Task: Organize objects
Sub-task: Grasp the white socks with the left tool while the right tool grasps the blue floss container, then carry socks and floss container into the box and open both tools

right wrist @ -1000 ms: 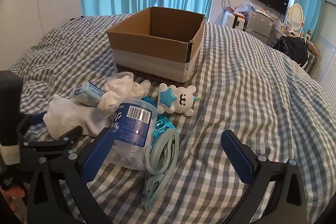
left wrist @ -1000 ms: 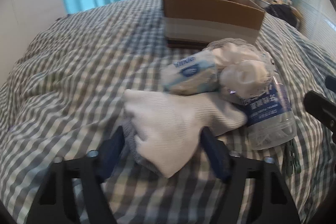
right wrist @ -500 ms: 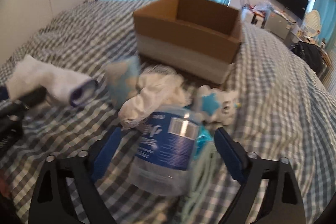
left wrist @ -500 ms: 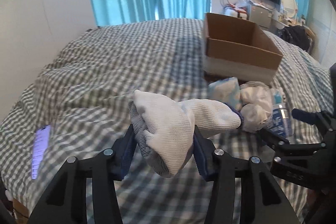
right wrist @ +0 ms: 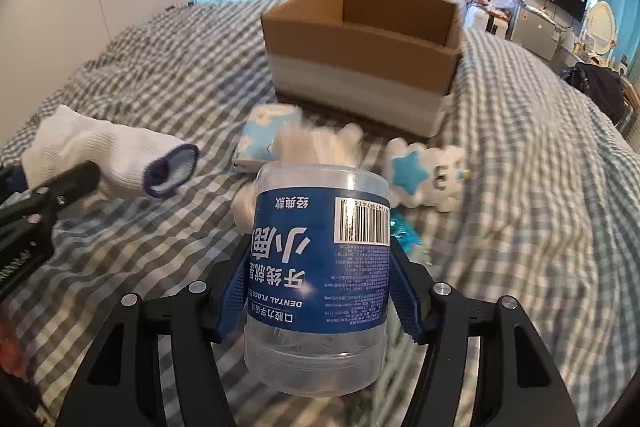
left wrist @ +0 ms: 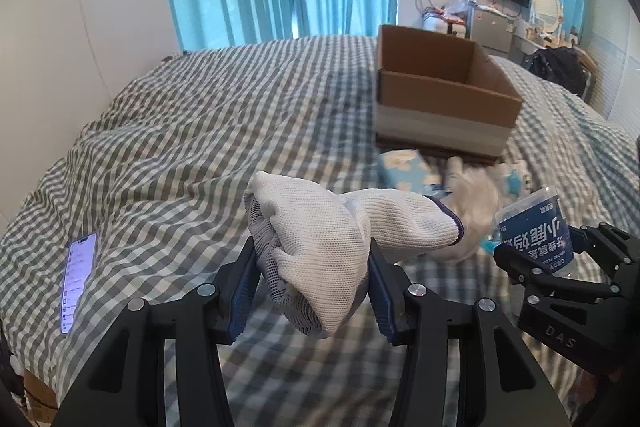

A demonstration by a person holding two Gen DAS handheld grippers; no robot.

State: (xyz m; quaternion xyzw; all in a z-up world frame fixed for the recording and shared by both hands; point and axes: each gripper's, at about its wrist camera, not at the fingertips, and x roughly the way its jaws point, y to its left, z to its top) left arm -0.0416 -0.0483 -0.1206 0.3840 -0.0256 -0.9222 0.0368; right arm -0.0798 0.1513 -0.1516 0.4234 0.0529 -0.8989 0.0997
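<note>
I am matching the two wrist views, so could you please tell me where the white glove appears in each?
Left wrist: the white glove sits bottom centre, clamped in the left tool.
Right wrist: the white glove is at the left edge.
Shared landmark: the cardboard box on the checked bed.

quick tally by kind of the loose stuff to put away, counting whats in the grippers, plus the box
gloves: 1 bundle
floss jar: 1
tissue pack: 1
bag of white stuff: 1
star plush: 1
box: 1
total: 6
</note>
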